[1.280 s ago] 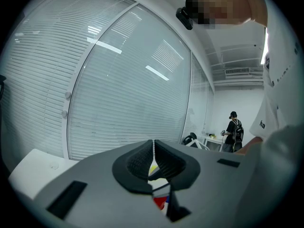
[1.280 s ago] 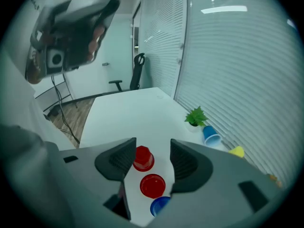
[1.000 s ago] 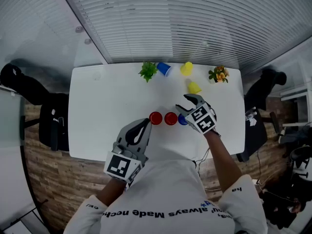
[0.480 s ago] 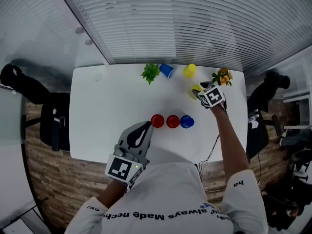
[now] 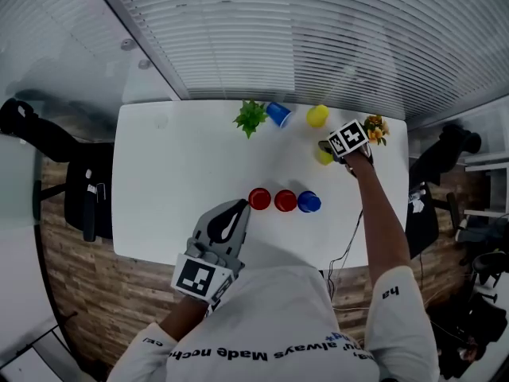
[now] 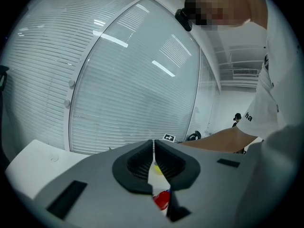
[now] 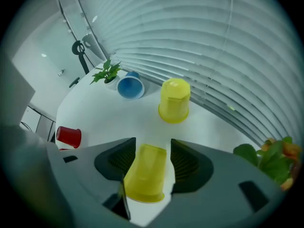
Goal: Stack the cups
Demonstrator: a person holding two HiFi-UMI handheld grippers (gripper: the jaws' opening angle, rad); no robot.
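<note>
At the upper right of the head view, over the far side of the white table [image 5: 175, 181], the right gripper [image 5: 330, 147] has its claw released and set round a yellow cup [image 7: 147, 172]. Its own view shows the cup between the parted jaws, wide end toward the camera and a gap on the right side. The step in hand looks like the pick-up of this cup; the next move calls for closing on it without tipping it, then lifting it toward another cup. At the lower middle, the left gripper [image 5: 237, 208] hangs near the table's front edge, clenched on nothing. Only the head view shows the row of red cup [image 5: 259, 198], second red cup [image 5: 285, 200] and blue cup [image 5: 309, 202]. The right gripper view alone shows that the far blue cup [image 7: 130, 87] lies on its side, while the second yellow cup [image 7: 175, 100] stands rim-down.
</note>
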